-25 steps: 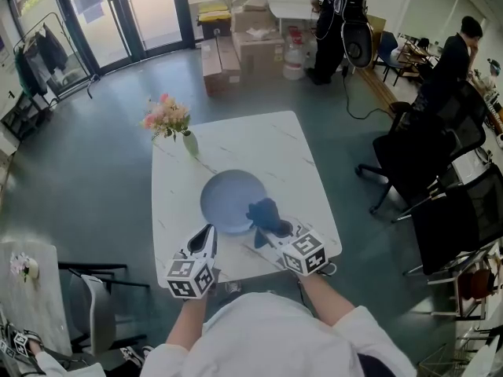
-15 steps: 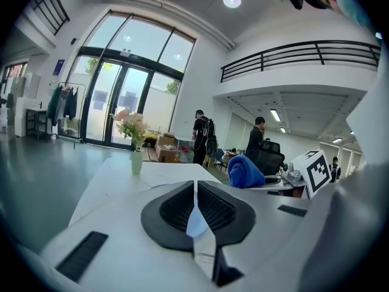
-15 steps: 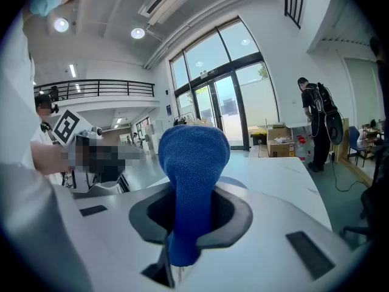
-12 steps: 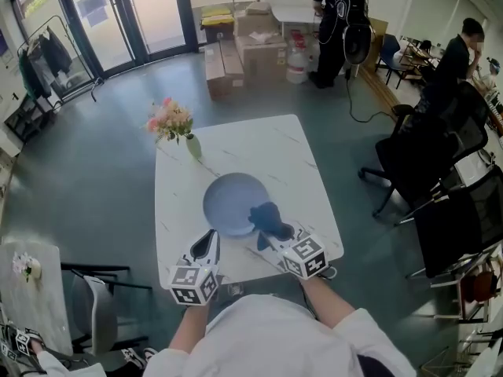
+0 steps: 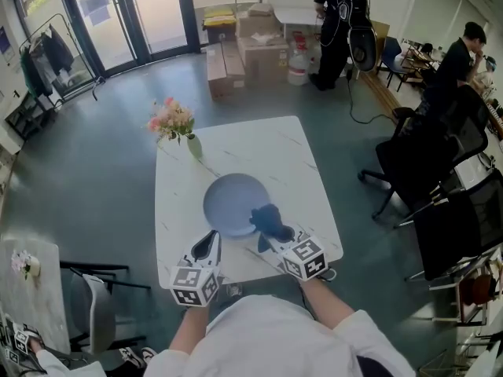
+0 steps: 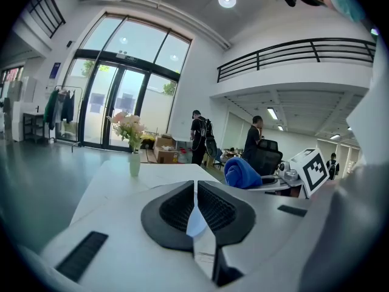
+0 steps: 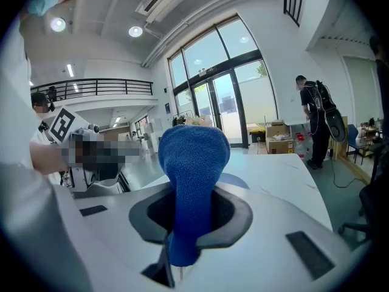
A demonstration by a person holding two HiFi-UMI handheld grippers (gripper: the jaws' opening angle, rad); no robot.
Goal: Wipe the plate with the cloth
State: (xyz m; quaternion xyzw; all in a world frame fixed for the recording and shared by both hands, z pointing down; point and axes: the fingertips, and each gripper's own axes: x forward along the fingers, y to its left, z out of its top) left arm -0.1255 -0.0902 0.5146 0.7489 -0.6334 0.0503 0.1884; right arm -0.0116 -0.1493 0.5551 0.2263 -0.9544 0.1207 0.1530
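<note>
Hardly anything has shifted: my right claw stays clamped on the blue cloth, bunched over the near rim of the plate, ready to wipe. My left claw waits shut and empty beside it, out of the way.

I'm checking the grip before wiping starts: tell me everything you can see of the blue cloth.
The cloth is deep blue, finely knitted, bunched into a rounded wad. The right gripper clamps it between its jaws, the wad bulging out past them. From above it overlaps the near right rim of the pale blue plate; contact is unclear.
</note>
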